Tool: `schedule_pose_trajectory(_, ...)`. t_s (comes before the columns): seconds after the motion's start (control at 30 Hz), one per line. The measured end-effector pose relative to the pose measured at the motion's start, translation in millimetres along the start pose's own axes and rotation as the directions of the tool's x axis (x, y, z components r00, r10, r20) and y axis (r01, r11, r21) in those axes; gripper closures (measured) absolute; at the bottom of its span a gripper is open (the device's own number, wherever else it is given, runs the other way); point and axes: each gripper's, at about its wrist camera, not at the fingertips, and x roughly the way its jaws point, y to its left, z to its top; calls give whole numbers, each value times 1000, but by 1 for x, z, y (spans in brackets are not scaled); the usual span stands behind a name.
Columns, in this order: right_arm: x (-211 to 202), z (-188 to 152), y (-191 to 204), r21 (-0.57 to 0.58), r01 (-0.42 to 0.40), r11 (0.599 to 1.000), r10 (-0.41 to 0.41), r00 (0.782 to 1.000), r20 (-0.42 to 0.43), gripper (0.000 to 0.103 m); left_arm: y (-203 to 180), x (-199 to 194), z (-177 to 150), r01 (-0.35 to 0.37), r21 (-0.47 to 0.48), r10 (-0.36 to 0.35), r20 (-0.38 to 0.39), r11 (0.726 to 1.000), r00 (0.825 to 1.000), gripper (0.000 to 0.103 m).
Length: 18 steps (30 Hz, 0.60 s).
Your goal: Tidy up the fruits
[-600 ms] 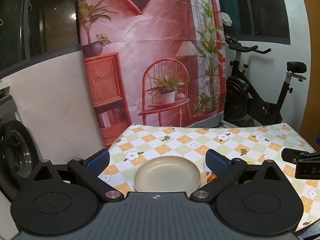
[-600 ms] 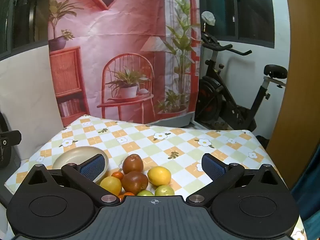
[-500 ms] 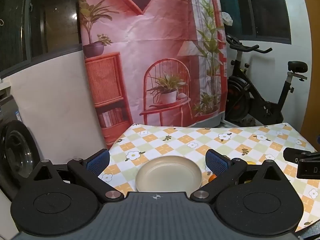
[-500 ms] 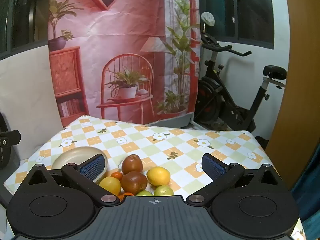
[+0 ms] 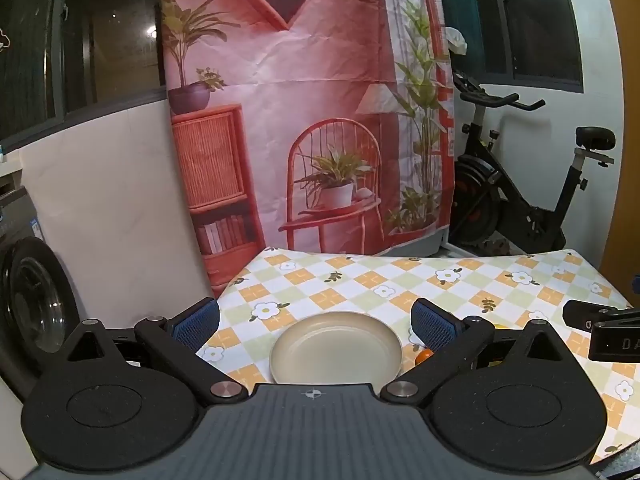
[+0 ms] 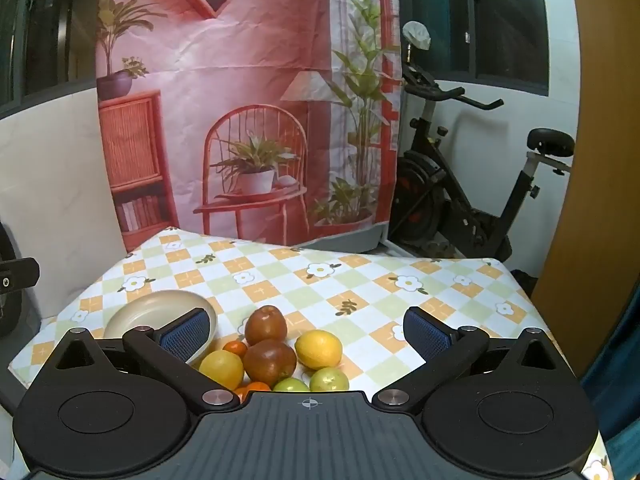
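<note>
A cream plate (image 5: 336,346) lies empty on the checked tablecloth, straight ahead of my open left gripper (image 5: 316,322). In the right wrist view the same plate (image 6: 156,310) sits at the left, partly behind a finger. To its right is a heap of fruit: two dark red fruits (image 6: 269,360), two yellow lemons (image 6: 319,349), two green limes (image 6: 329,380) and small orange ones (image 6: 235,347). My right gripper (image 6: 306,330) is open, hovering above the heap with nothing between its pads. One small orange fruit (image 5: 423,356) peeks out beside the left gripper's right finger.
The table (image 6: 360,280) carries a flowered check cloth and drops off at its right and near edges. Behind it hangs a pink printed backdrop (image 5: 304,100). An exercise bike (image 6: 472,184) stands at the back right, a washing machine (image 5: 28,300) at the left.
Both grippers have shifted only slightly; the plate and the fruit sit a touch differently in the pictures. Nothing was grasped or released.
</note>
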Motion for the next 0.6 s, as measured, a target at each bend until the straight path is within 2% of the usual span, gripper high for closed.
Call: schedule_pose_trajectory(0.6, 0, -1, 0, 0, 0, 1000, 0, 1000, -2, 0, 1, 0, 1, 10, 1, -10, 1, 1000, 1000, 0)
